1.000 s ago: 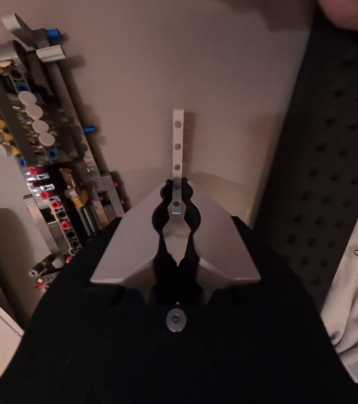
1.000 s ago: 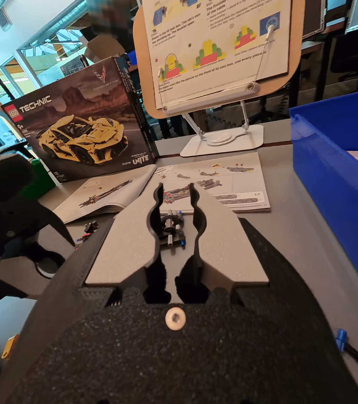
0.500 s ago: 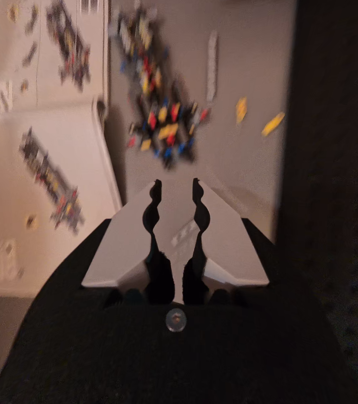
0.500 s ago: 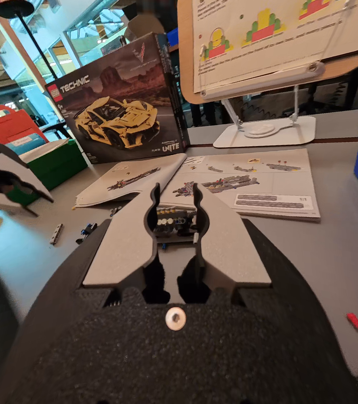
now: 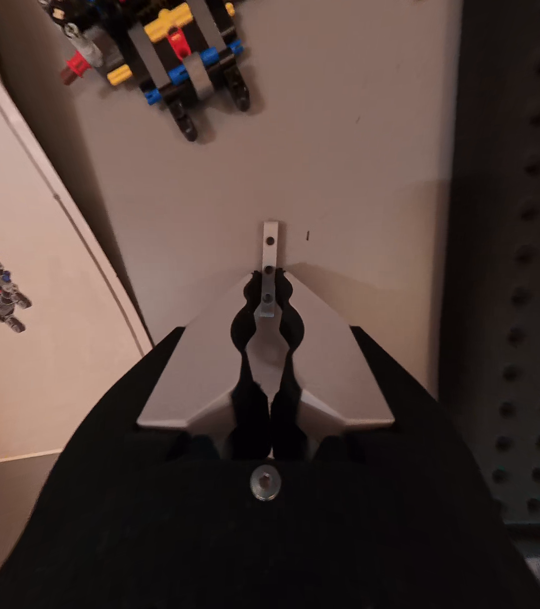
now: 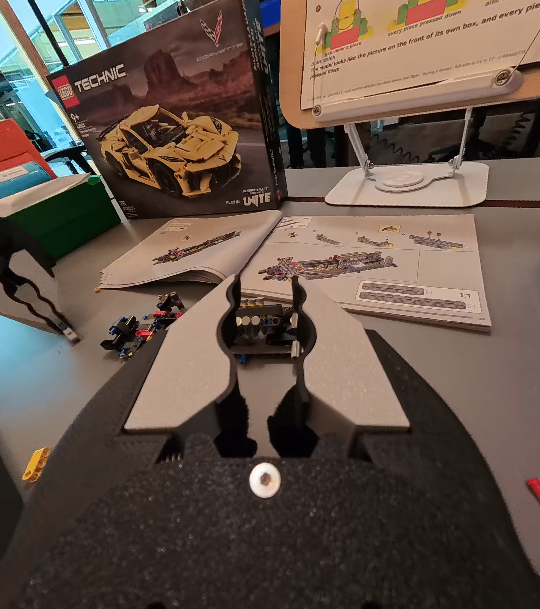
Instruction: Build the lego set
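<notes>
L gripper is pinched shut on a short light-grey beam, held flat-face-on near its lower end, w/ its far end poking out past the tips, low over the grey table. Landmark = the part-built chassis: the beam sits well this side of its forked black end; the open instruction booklet lies just beyond the chassis in the right wrist view. R gripper is spread, nothing between the jaws, hanging just in front of the chassis w/ its row of round pale studs framed in the gap. Judgement: beam is light, stiff, smooth plastic, so likely to twist or pivot in a tip-only pinch; grip across the flat faces nearer mid-length, leaving the end holes free for pins. Chassis prob. heavier and pin-jointed, may flex or shed bits; take it across a solid black side rail, not by studs or axles. A loose yellow piece and a red pin lie well this side of the chassis.
</notes>
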{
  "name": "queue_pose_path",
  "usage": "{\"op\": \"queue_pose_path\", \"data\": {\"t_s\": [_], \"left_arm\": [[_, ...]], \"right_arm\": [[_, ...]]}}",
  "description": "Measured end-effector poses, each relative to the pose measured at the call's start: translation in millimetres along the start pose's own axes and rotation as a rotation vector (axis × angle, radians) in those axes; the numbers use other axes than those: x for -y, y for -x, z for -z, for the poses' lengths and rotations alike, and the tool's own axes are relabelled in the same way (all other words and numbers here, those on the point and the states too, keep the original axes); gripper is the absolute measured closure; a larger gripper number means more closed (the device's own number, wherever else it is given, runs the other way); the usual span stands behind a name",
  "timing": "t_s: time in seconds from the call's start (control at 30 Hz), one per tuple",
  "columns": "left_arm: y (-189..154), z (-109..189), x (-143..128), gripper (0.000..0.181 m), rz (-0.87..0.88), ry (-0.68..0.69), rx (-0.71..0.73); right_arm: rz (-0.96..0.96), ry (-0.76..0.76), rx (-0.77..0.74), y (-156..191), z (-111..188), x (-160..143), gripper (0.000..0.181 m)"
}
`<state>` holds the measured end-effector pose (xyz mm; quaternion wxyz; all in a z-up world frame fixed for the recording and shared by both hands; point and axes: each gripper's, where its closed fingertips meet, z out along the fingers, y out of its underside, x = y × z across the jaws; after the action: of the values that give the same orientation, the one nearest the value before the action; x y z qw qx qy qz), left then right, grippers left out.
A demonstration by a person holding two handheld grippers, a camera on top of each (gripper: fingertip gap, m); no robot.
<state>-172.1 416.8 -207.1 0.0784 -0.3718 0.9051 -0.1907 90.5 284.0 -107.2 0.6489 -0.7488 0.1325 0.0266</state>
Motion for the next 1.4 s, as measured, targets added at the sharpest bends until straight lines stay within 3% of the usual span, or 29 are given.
{"op": "queue_pose_path", "data": {"t_s": [0.1, 0.2, 0.27, 0.33, 0.43, 0.5, 0.6, 0.67, 0.87, 0.93, 1.0, 1.1, 1.17, 1.2, 1.3, 1.4], "left_arm": [[10, 7, 13, 0.176, 0.084, -0.064, 0.081], [6, 15, 66, 0.175, 0.222, -0.278, 0.083], [3, 8, 103, 0.175, 0.251, -0.333, 0.120], [10, -6, 136, 0.175, 0.259, -0.329, 0.204], [16, -34, 177, 0.175, 0.244, -0.274, 0.214], [29, -52, 187, 0.175, 0.211, -0.182, 0.250], [29, -76, 197, 0.175, 0.242, -0.102, 0.140], [26, -86, 199, 0.175, 0.261, -0.072, 0.079], [30, -92, 206, 0.175, 0.279, -0.076, 0.089], [31, -90, 206, 0.163, 0.283, -0.087, 0.119], [34, -78, 211, 0.150, 0.286, -0.147, 0.146], [66, -33, 215, 0.154, 0.310, -0.304, 0.243], [114, -3, 200, 0.163, 0.385, -0.359, 0.372], [141, 3, 184, 0.180, 0.420, -0.331, 0.441], [204, -7, 122, 0.181, 0.493, -0.118, 0.627], [211, -28, 104, 0.181, 0.521, -0.103, 0.585]], "right_arm": [[0.006, 0.008, 0.006, 2, -1, -1, 0.152], [0.013, 0.017, 0.012, 4, -3, -3, 0.153], [0.014, 0.013, 0.012, 4, -3, -2, 0.153], [0.006, 0.003, 0.010, 3, -2, 0, 0.153], [-0.013, -0.015, 0.003, 0, 1, 3, 0.153], [-0.023, -0.029, -0.002, -2, 3, 5, 0.153], [-0.044, -0.046, -0.003, -4, 6, 7, 0.153], [-0.058, -0.052, 0.003, -4, 7, 8, 0.153], [-0.095, -0.022, 0.032, -1, 4, 1, 0.153], [-0.100, -0.009, 0.037, 0, 2, -1, 0.152], [-0.096, -0.010, 0.031, -1, 3, -1, 0.152], [-0.110, -0.002, 0.036, -2, 2, -3, 0.152], [-0.113, 0.028, 0.037, -1, -2, -9, 0.152], [-0.111, 0.060, 0.034, -2, -5, -15, 0.150], [-0.078, 0.171, 0.014, -3, -12, -35, 0.151], [-0.011, 0.233, -0.065, -15, -10, -44, 0.160]]}}
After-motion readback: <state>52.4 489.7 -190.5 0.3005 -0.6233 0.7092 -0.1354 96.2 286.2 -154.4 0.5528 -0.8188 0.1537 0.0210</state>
